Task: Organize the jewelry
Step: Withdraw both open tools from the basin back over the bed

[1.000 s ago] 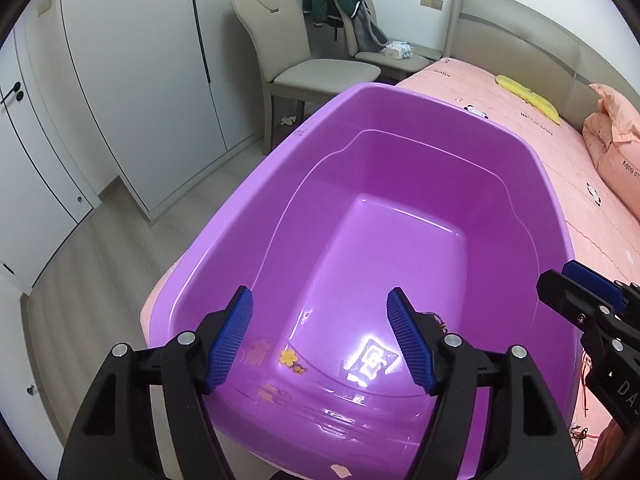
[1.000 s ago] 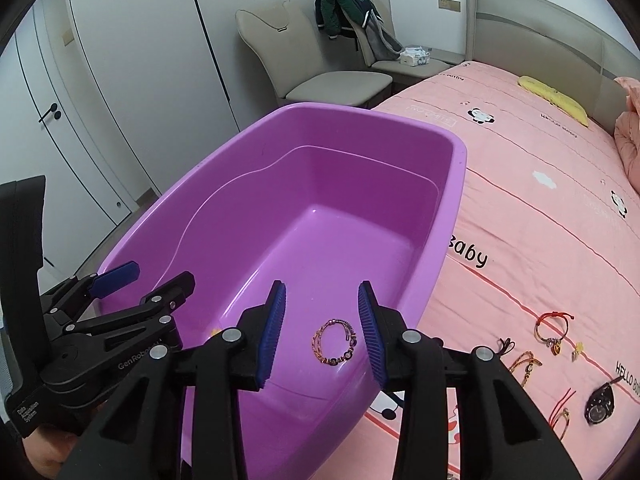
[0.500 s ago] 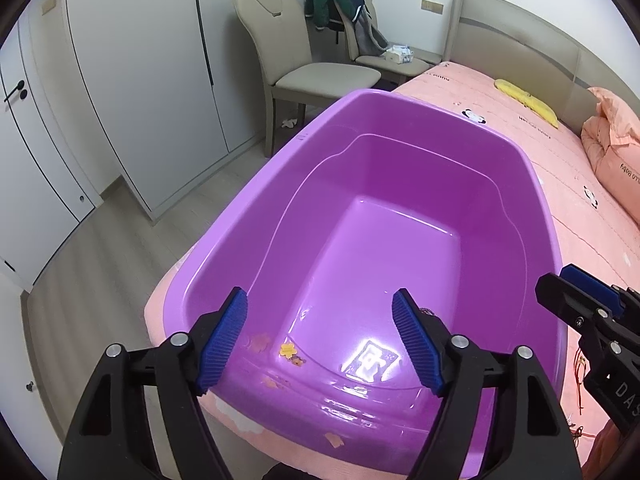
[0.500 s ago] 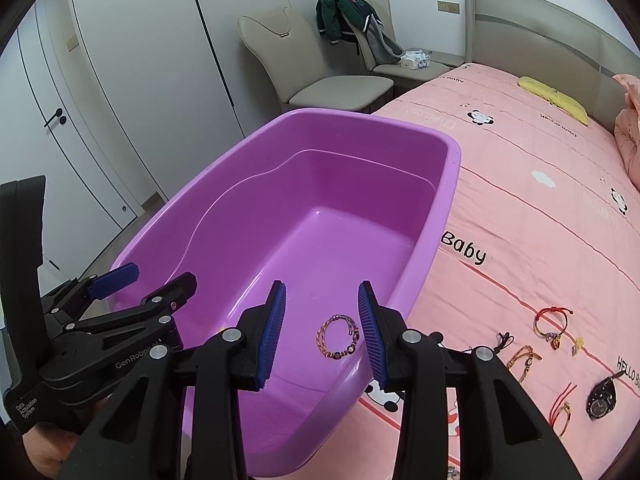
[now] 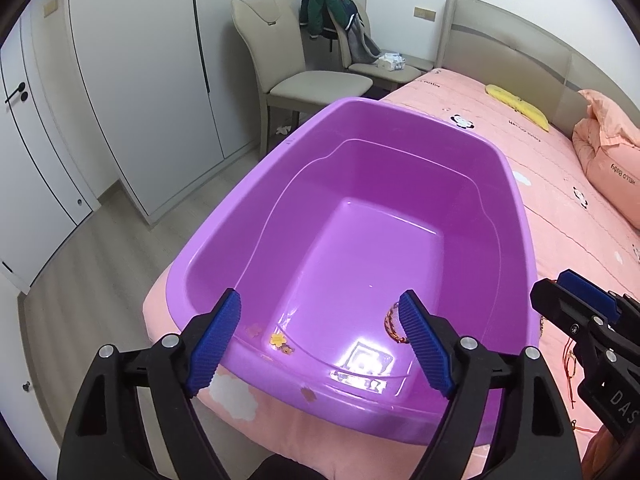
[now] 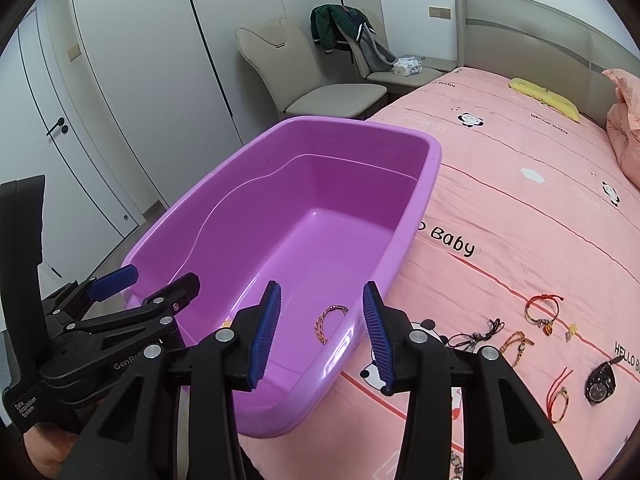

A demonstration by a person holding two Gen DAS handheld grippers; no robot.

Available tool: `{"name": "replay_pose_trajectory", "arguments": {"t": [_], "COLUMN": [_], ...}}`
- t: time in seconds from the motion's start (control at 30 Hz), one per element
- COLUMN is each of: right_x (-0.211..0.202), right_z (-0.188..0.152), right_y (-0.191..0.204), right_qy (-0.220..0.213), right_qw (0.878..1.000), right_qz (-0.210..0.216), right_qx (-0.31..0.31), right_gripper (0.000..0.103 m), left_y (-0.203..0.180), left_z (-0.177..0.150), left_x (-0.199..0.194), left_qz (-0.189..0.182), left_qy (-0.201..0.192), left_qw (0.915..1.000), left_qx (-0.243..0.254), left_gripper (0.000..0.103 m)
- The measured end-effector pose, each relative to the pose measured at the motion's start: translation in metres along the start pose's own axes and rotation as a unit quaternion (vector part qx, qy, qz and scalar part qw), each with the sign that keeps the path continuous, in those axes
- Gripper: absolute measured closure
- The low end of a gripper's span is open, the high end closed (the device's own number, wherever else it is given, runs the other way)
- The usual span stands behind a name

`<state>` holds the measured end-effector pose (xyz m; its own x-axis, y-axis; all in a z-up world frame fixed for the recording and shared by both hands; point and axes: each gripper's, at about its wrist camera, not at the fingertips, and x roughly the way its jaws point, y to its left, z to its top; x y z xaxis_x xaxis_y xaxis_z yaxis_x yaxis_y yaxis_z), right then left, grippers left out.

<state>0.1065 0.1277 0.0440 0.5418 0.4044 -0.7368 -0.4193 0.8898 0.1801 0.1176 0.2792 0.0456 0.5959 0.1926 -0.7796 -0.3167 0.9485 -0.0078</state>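
Purple plastic tub on pink bed, beaded bracelet inside, below right gripper. Jaws apart, just widened, empty. Left gripper: likewise widening, nothing gripped.

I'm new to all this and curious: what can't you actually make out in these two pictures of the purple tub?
- Bracelet in the tub, left view: half hidden behind the left tongs' blue pad.
- Jewelry on the bedspread, right view: the bottom piece is cut off by the edge.
- Watch face, right view: too small to read.
- Stickers in the tub, left view: too small to tell.
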Motion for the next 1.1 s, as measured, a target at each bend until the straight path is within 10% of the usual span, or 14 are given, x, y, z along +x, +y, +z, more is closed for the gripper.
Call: {"name": "replay_pose_trajectory", "arguments": {"t": [1.1], "right_x": [-0.094], "right_z": [-0.131], "right_y": [-0.111], "right_qy": [-0.014], "right_qw": [0.989], "right_qz": [-0.068], "right_qx": [0.127], "right_gripper": [0.035], "left_y": [-0.089], "left_z": [-0.088], "left_x": [-0.081], "left_qz": [-0.059], "left_qy": [-0.046], "left_qw": [0.9932], "left_qx": [0.089], "left_gripper": [0.007]}}
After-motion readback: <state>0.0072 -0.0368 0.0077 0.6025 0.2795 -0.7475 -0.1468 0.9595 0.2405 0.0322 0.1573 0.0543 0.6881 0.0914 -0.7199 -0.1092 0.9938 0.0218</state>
